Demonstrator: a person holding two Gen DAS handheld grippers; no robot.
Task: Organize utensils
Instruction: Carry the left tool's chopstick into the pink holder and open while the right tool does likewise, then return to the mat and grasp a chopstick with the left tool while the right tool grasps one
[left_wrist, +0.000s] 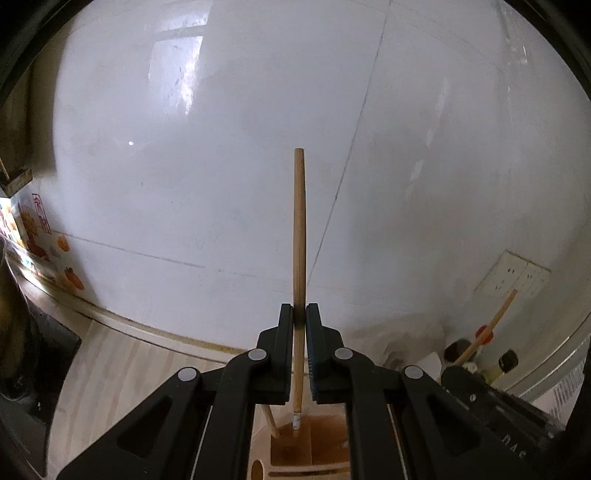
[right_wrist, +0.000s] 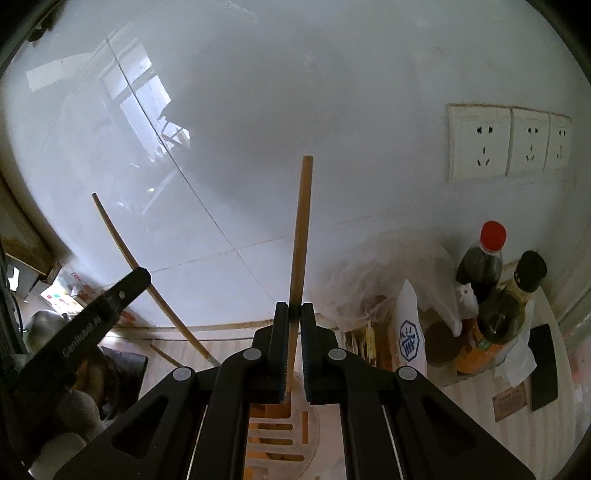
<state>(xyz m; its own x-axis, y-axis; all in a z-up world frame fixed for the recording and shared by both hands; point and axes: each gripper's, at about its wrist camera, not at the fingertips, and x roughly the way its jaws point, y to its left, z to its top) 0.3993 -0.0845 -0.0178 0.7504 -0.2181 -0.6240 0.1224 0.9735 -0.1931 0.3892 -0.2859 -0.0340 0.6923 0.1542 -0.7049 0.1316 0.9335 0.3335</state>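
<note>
In the left wrist view my left gripper (left_wrist: 299, 314) is shut on a wooden chopstick (left_wrist: 299, 221) that stands nearly upright. Its metal-tipped lower end dips into a compartment of the wooden utensil holder (left_wrist: 325, 443) below. Another stick (left_wrist: 270, 421) leans in the holder's left side. In the right wrist view my right gripper (right_wrist: 294, 312) is shut on a second chopstick (right_wrist: 302, 229), whose lower end hangs just over the slotted holder (right_wrist: 312, 424). The left gripper (right_wrist: 136, 277) with its chopstick (right_wrist: 147, 280) shows at the left of that view.
A white tiled wall stands close behind. At the right are a red-capped dark bottle (right_wrist: 480, 258), a black-capped oil bottle (right_wrist: 506, 306), a plastic bag (right_wrist: 388, 273), wall sockets (right_wrist: 480, 144) and a black phone (right_wrist: 543, 365). A patterned box (left_wrist: 37, 229) sits at the left.
</note>
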